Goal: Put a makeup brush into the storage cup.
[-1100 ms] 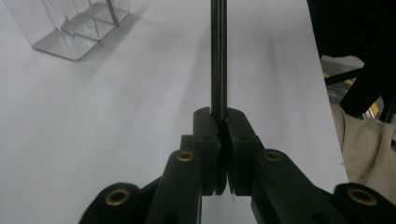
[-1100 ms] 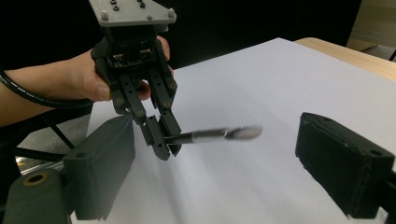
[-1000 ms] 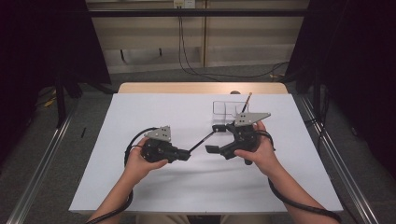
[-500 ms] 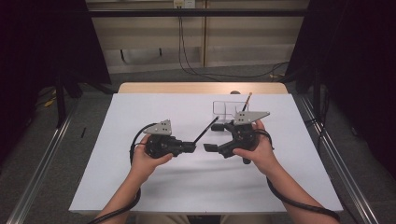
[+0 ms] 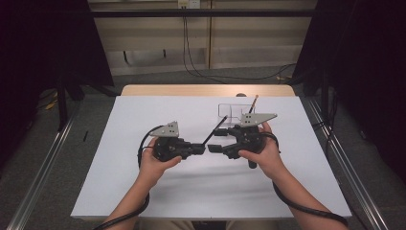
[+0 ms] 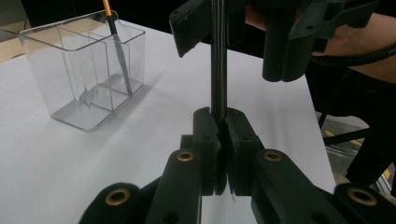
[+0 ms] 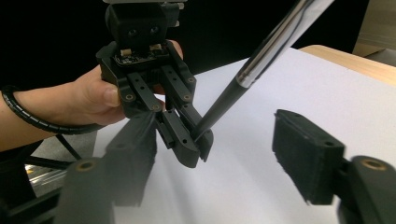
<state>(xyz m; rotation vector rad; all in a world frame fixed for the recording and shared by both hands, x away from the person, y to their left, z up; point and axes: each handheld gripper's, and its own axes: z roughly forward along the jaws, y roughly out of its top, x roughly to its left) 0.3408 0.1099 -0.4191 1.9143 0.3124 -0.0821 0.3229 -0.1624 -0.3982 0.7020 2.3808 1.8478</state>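
Since a second ago, the left tool (image 5: 200,149) has swung its dark brush (image 5: 215,130) up from level to a steep slant, tip toward the clear organizer (image 5: 231,111), and the right tool (image 5: 213,141) has just been closing its jaws around the handle. Judging by this, one brush (image 5: 253,102) with an orange ferrule already stands in the organizer, and the dark one is mid-handover and has yet to be dropped in. The white tabletop (image 5: 119,187) is otherwise bare; behind it are a wooden edge, a pale wall with hanging cables, and dark curtains at both sides. The left tool is clamped tight on the handle's lower end (image 6: 218,84). The right tool's pads (image 7: 308,154) stand apart, the shaft between them untouched.
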